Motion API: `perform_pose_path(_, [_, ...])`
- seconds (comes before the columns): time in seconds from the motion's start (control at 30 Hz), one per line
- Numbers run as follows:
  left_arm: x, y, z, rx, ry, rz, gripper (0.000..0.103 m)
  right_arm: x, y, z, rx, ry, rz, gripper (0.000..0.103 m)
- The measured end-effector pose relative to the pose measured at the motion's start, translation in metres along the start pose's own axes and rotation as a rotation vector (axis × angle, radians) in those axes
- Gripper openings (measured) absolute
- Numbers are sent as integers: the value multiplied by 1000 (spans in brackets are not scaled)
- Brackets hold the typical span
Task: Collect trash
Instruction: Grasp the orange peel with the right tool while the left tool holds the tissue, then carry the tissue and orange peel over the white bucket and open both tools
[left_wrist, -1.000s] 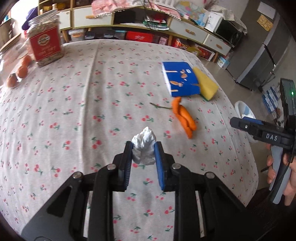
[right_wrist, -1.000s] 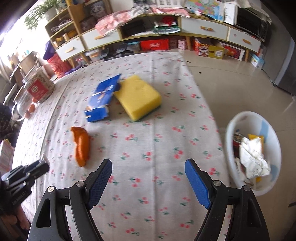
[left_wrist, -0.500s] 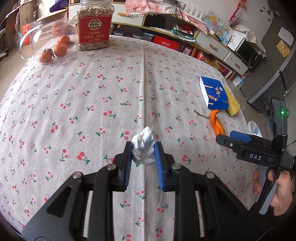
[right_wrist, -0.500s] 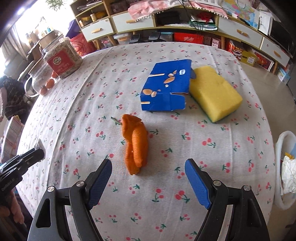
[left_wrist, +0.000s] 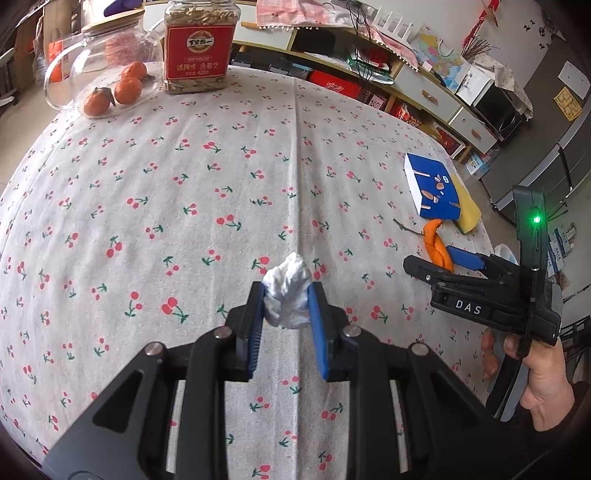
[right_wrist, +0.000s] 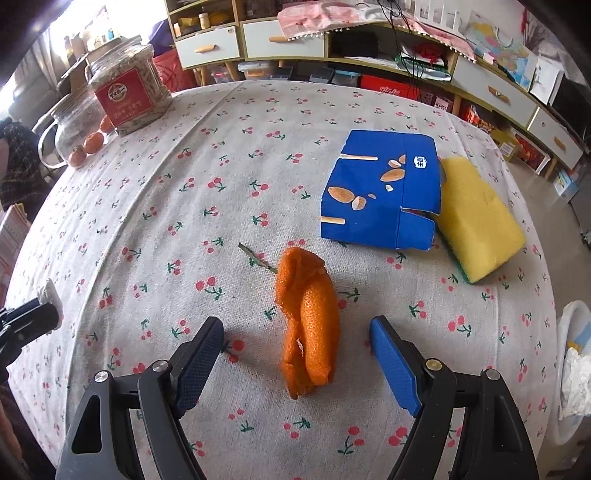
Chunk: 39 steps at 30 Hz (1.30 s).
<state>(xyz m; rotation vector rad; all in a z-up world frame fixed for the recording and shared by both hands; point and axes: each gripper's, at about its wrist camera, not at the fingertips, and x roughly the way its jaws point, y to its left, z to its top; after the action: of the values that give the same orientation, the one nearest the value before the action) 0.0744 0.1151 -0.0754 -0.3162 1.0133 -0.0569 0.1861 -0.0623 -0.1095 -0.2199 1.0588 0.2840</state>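
At table's far corner, glass jar (left_wrist: 92, 70) holding tangerines (left_wrist: 127, 90), seed jar (left_wrist: 199, 44) beside.

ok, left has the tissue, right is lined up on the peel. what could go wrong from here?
1. The orange peel is curled and lies flat on the tablecloth; the open right gripper could pinch cloth with it or catch only an edge.
2. The crumpled tissue sticks out past the left gripper pads, so it might slip on the way to the bin, which stands off the table edge.
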Motion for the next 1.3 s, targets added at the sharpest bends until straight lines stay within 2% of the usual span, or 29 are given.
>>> perform_pose_path(0.1, [0,1,0,-2,0,2,26,0,3,1,-15,-11,-8,78])
perform_pose_path(0.27, [0,0,0,-2,1,2,26,-3,12,3,-64,-29,-4,47])
perform_pose_path(0.37, [1,1,-1,-2,2,0,26,-5,16,2,-84,-35,0,30])
perform_pose_path(0.4, [1,1,-1,-2,3,-1,26,-6,17,2,-89,-38,-3,28])
perform_pose_path(0.6, [0,-1,0,-6,-1,-11,26,-17,16,0,-104,-61,-2,25])
perform_pose_path(0.9, [-5,-15,0,25,-14,-20,26,-44,-13,-8,-39,-95,26,25])
perform_pose_path(1.3, [3,-66,-2,121,-9,-42,26,-78,-66,-31,59,-122,57,25])
